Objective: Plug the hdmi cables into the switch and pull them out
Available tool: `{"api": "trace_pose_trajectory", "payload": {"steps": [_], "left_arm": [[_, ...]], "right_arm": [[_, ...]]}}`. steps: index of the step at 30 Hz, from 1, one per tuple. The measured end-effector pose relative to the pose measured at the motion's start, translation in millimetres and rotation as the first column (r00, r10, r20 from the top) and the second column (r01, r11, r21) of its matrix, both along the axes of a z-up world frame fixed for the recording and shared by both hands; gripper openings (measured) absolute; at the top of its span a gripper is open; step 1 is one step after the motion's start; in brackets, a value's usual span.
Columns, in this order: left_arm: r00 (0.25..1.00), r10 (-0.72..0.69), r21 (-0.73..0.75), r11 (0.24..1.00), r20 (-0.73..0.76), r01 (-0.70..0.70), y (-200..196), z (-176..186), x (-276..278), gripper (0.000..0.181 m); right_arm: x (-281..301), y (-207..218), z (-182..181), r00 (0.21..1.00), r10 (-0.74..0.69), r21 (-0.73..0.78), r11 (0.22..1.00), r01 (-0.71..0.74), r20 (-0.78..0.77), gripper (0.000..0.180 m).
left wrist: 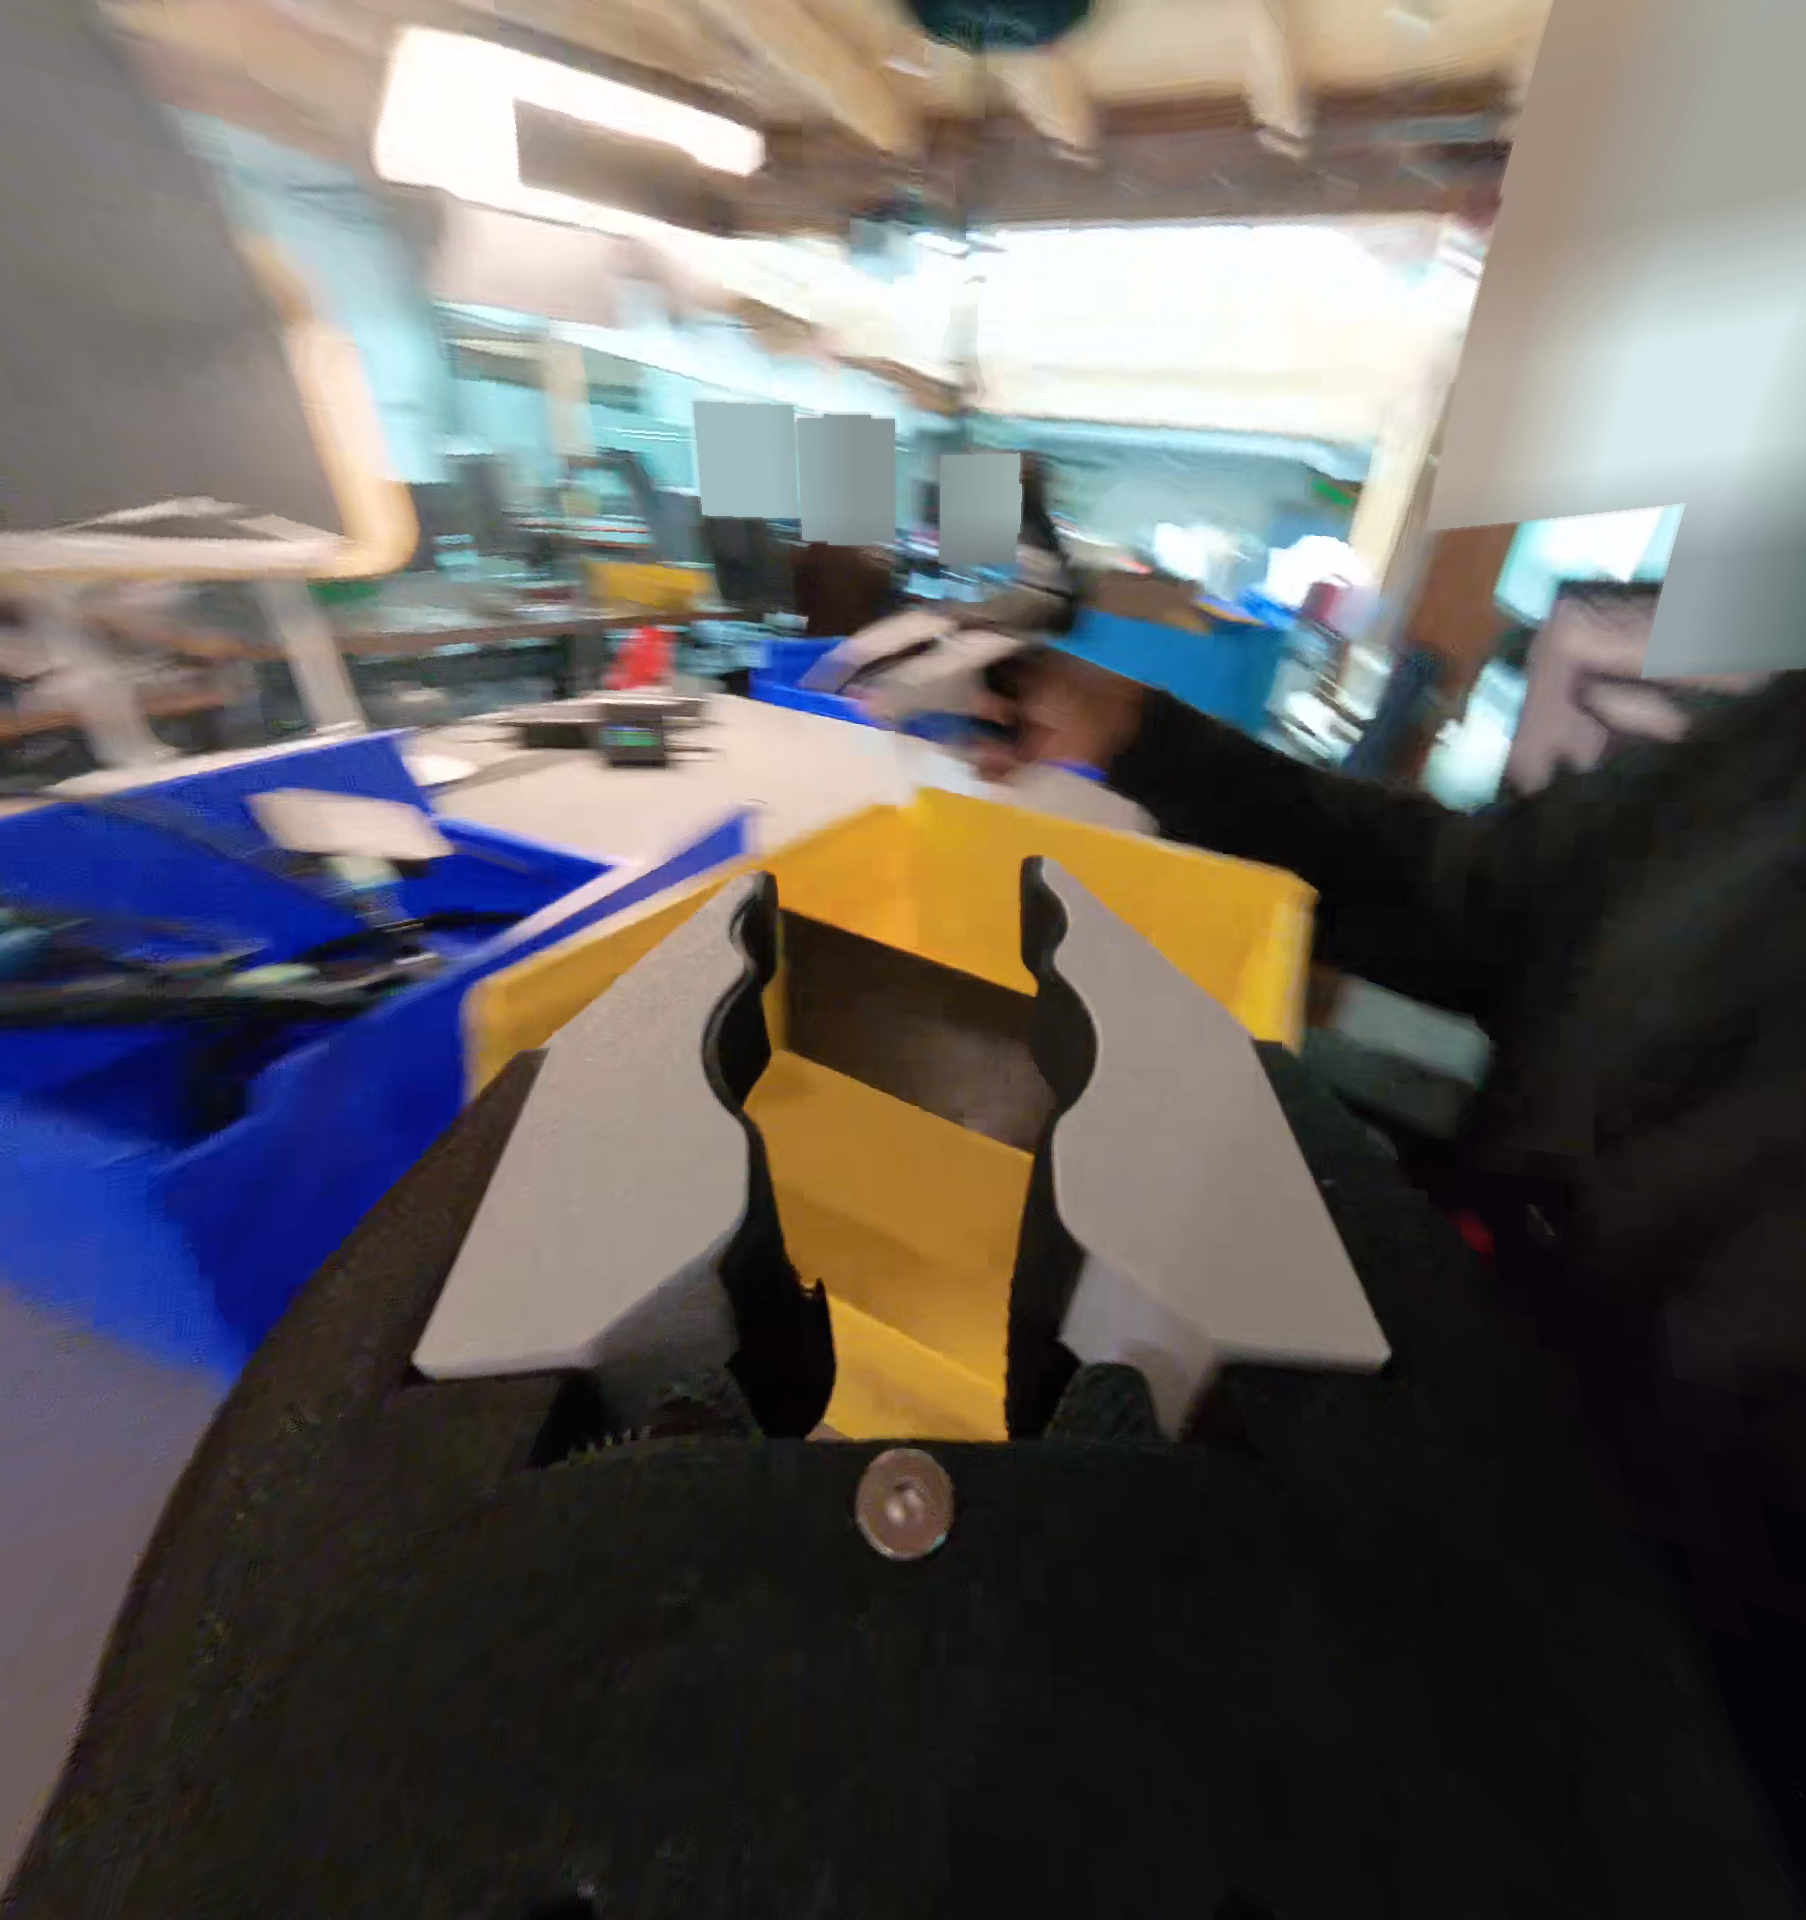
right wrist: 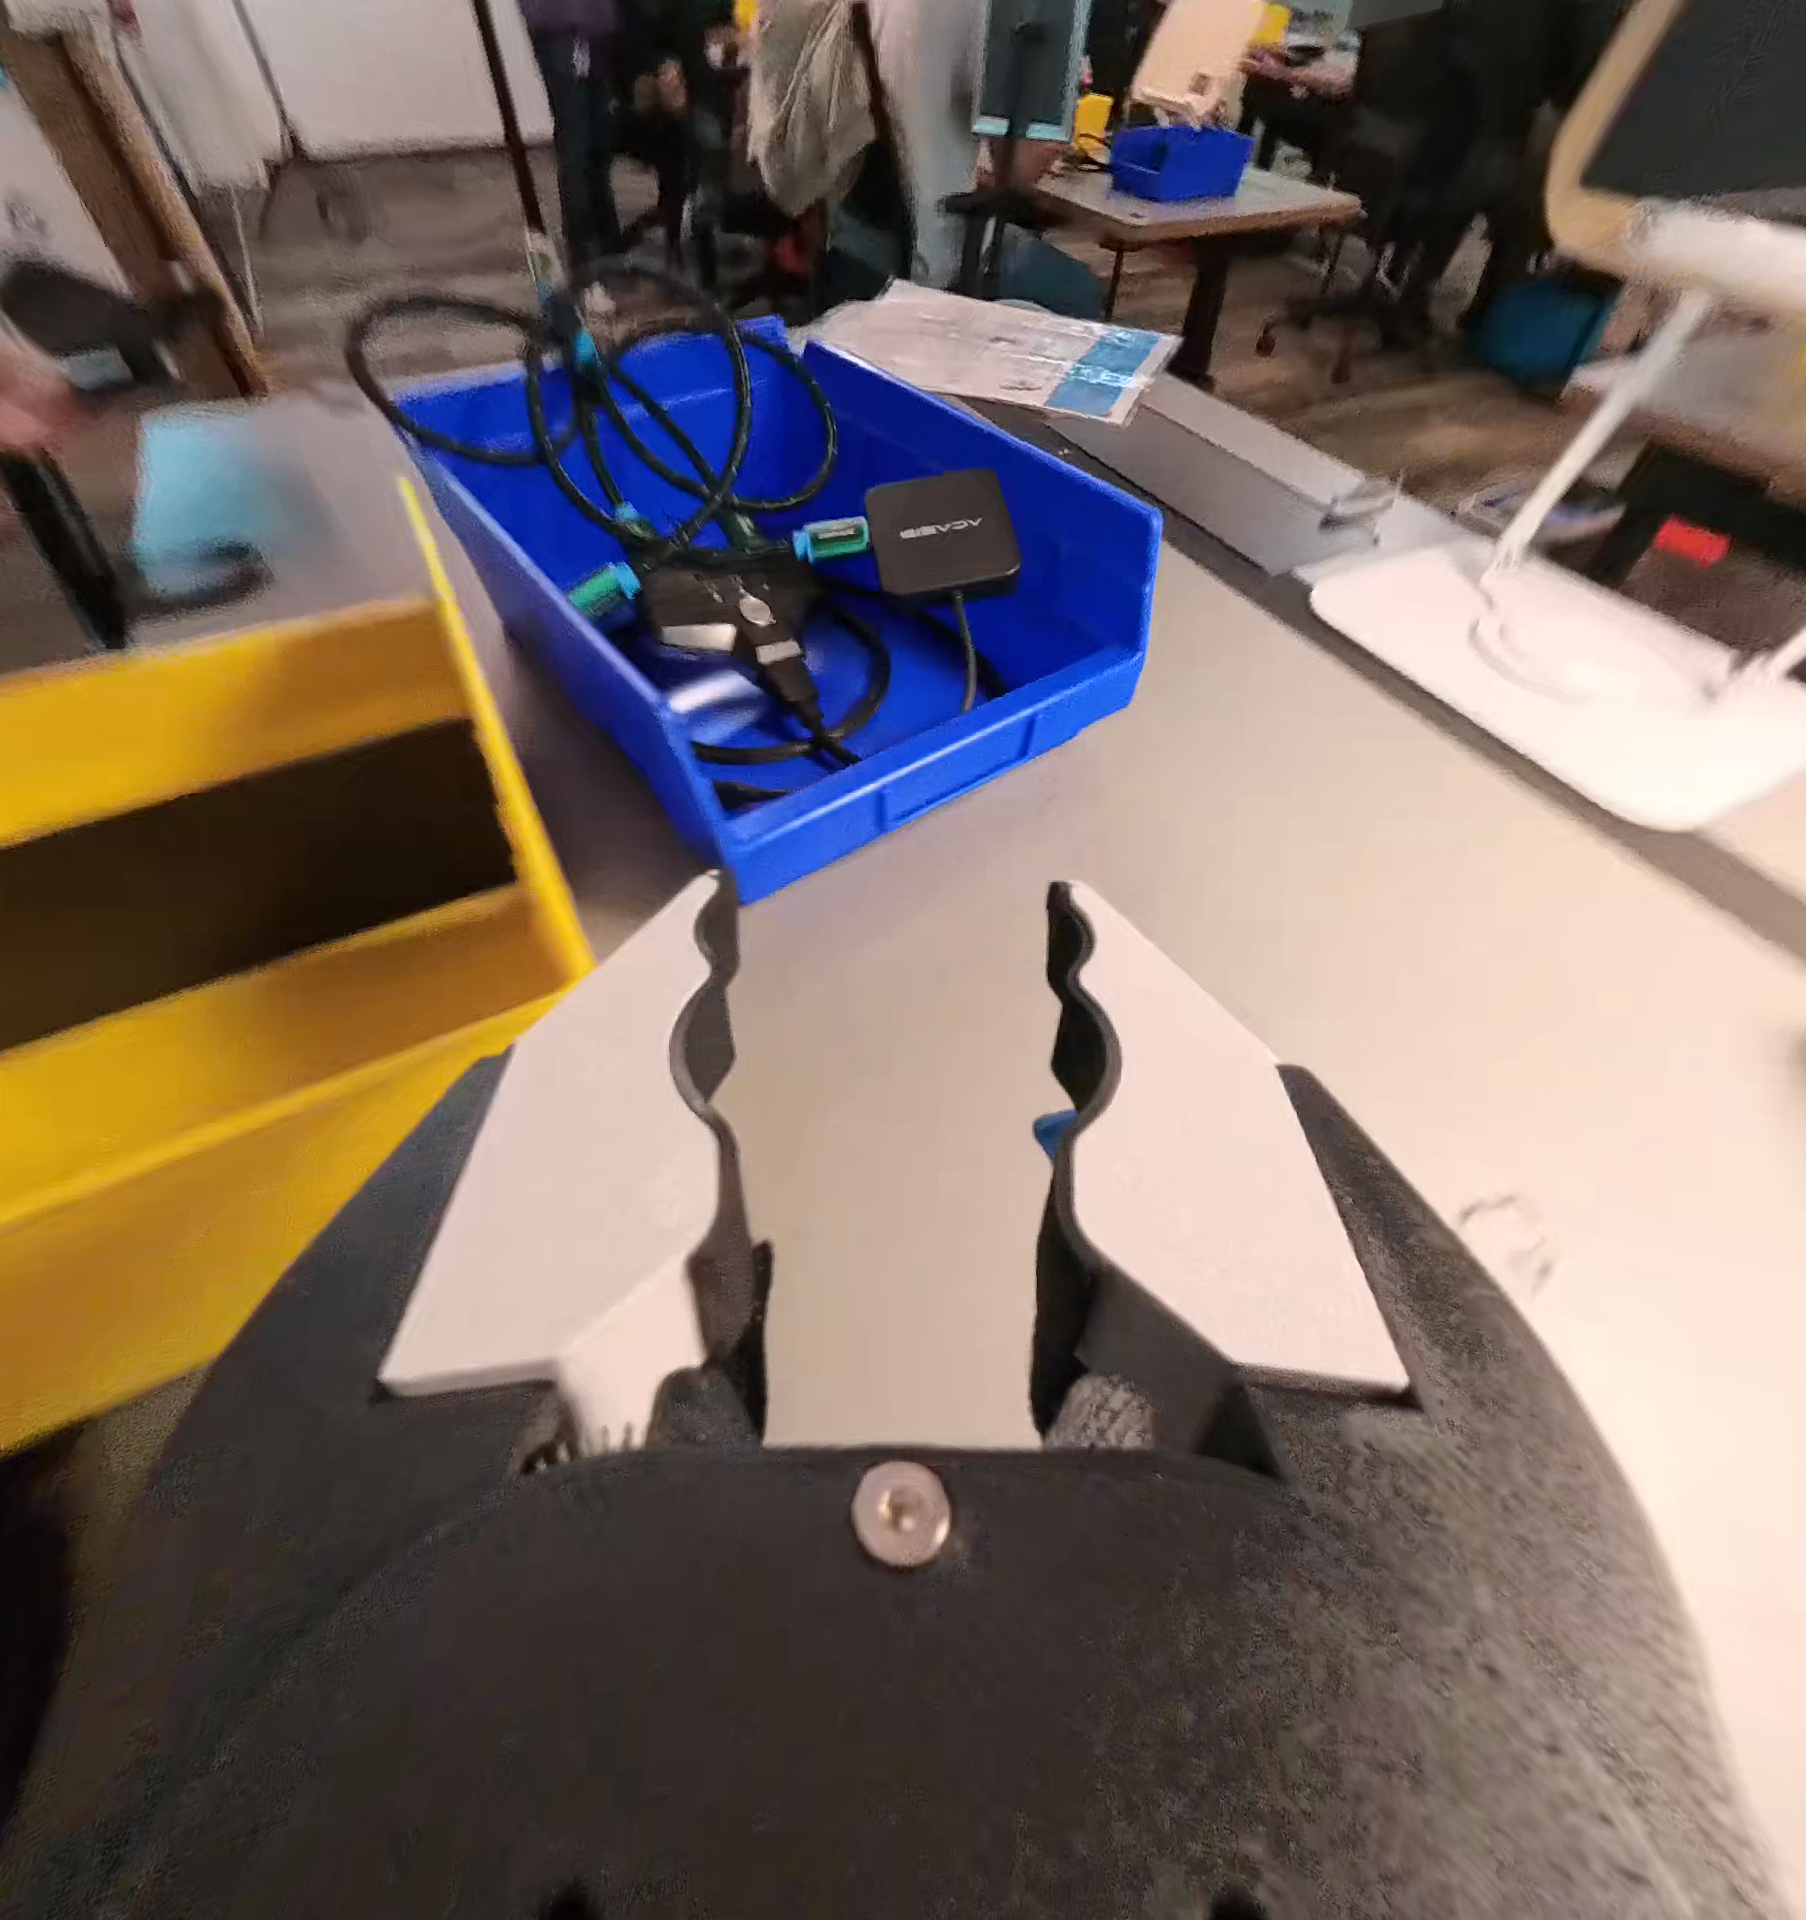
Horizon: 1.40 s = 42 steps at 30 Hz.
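Note:
In the right wrist view a blue bin [right wrist: 1075, 582] holds tangled black HDMI cables [right wrist: 670, 416] with teal plugs [right wrist: 831, 540], a small black switch [right wrist: 712, 613] and a black square box [right wrist: 940, 530]. My right gripper [right wrist: 888, 888] is open and empty above the white table, short of the bin's near corner. My left gripper [left wrist: 899, 878] is open and empty over a yellow bin [left wrist: 1138, 904]. The blue bin [left wrist: 286, 1039] with its cables [left wrist: 151, 966] lies to its left, blurred.
The yellow bin [right wrist: 203, 1091] stands left of the right gripper. A white lamp base [right wrist: 1564, 675] and a grey box [right wrist: 1221, 468] sit at the right and back. In the left wrist view a black-sleeved arm [left wrist: 1398, 831] reaches across, its hand holding the other gripper [left wrist: 920, 655].

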<state>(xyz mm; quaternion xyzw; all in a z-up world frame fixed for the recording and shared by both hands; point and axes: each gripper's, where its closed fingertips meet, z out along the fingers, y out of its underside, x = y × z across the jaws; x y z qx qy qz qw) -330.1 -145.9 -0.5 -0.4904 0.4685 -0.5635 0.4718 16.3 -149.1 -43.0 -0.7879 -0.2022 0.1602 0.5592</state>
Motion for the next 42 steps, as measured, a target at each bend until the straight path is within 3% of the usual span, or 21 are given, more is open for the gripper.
{"api": "trace_pose_trajectory", "payload": {"steps": [3, 7, 8, 10, 14, 20, 23, 26, 29, 31, 34, 36, 39, 42], "left_arm": [[0.925, 0.357, -0.207, 0.902, -0.134, -0.378, 98.6, -8.8, 3.3, 0.054], [0.749, 0.492, -0.203, 0.759, -0.444, -0.619, 169.8, -55.5, 1.4, 0.061], [0.737, 0.483, -0.194, 0.759, -0.472, -0.622, 173.5, -60.3, 2.9, 0.068], [0.743, 0.458, -0.210, 0.765, -0.488, -0.609, 173.8, -62.0, 4.2, 0.065], [0.745, 0.450, -0.194, 0.778, -0.492, -0.597, 173.4, -63.2, -1.9, 0.044], [0.712, 0.528, -0.163, 0.739, -0.464, -0.654, 175.2, -50.0, -31.1, 0.044], [0.686, 0.562, -0.146, 0.715, -0.462, -0.684, 169.7, -48.8, -45.3, 0.045], [0.692, 0.520, -0.150, 0.735, -0.500, -0.661, 166.9, -63.1, -33.8, 0.045], [0.704, 0.476, -0.160, 0.758, -0.527, -0.633, 166.8, -74.3, -8.7, 0.045], [0.693, 0.453, -0.152, 0.766, -0.560, -0.624, 169.2, -84.5, 3.7, 0.043], [0.700, 0.428, -0.143, 0.788, -0.572, -0.599, 170.8, -93.0, 11.2, 0.022], [0.700, 0.436, -0.139, 0.786, -0.565, -0.602, 174.2, -93.4, 6.2, 0.021], [0.625, 0.521, -0.071, 0.732, -0.582, -0.677, 190.6, -93.3, -18.8, 0.018], [0.441, 0.642, 0.045, 0.595, -0.627, -0.802, 210.9, -92.2, -62.2, 0.043]], "right_arm": [[-22.2, -38.4, -0.8, 0.995, -0.043, -0.073, 0.997, 0.036, -0.092, 0.075], [-62.4, -70.6, -22.0, 0.997, -0.068, -0.177, 0.982, 0.061, -0.034, 0.090], [-69.5, -75.6, -29.7, 0.998, -0.067, -0.202, 0.977, 0.066, -0.001, 0.092], [-74.8, -81.7, -44.3, 0.994, -0.063, -0.237, 0.968, 0.081, 0.084, 0.092], [-64.8, -85.6, -44.2, 0.989, -0.020, -0.244, 0.968, 0.056, 0.148, 0.088], [1.3, -78.9, -35.5, 0.929, -0.144, -0.222, 0.948, 0.228, 0.340, 0.080], [-7.1, -81.2, -15.9, 0.932, -0.139, -0.185, 0.960, 0.210, 0.335, 0.079], [-49.3, -78.6, -4.9, 0.957, -0.048, -0.183, 0.978, 0.104, 0.286, 0.076], [-96.1, -70.9, -17.3, 0.959, 0.071, -0.245, 0.969, -0.001, 0.275, 0.075], [-113.0, -66.1, -35.8, 0.934, 0.136, -0.302, 0.953, -0.032, 0.329, 0.072], [-115.8, -65.1, -63.5, 0.878, 0.216, -0.387, 0.921, -0.038, 0.427, 0.061], [-109.3, -63.8, -67.7, 0.859, 0.226, -0.395, 0.918, -0.030, 0.460, 0.060], [-89.7, -66.5, -67.3, 0.836, 0.221, -0.404, 0.915, 0.000, 0.501, 0.061], [-59.2, -71.3, -61.3, 0.805, 0.162, -0.383, 0.920, 0.086, 0.570, 0.063]]}}
